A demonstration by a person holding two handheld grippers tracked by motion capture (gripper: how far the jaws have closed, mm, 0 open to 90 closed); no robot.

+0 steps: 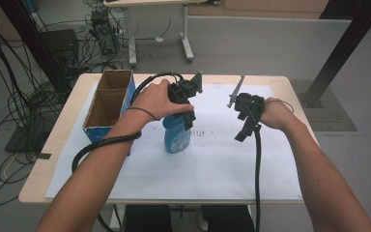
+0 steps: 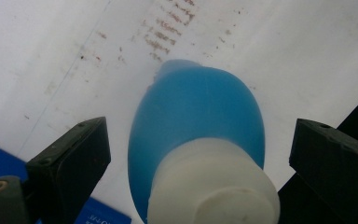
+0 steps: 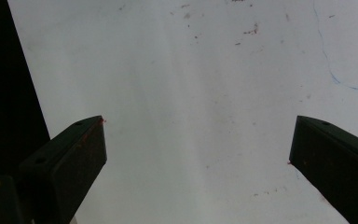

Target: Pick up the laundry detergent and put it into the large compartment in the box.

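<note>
A blue bottle (image 1: 178,138) with a white cap (image 2: 214,186) stands upright on the white paper sheet (image 1: 212,164), near the table's middle. My left gripper (image 1: 188,117) hovers right over it, pointing down. In the left gripper view the blue bottle (image 2: 196,107) rises between the jaws of the left gripper (image 2: 200,127), which is open, with a gap on each side of the cap. My right gripper (image 1: 244,129) hangs to the right of the bottle, above bare paper. The right gripper (image 3: 198,123) is open with nothing between its jaws.
An open cardboard box (image 1: 107,104) with blue sides stands at the table's left, close beside the bottle and my left forearm. Black cables trail from both grippers across the paper. The wooden table edge (image 1: 38,188) frames the sheet.
</note>
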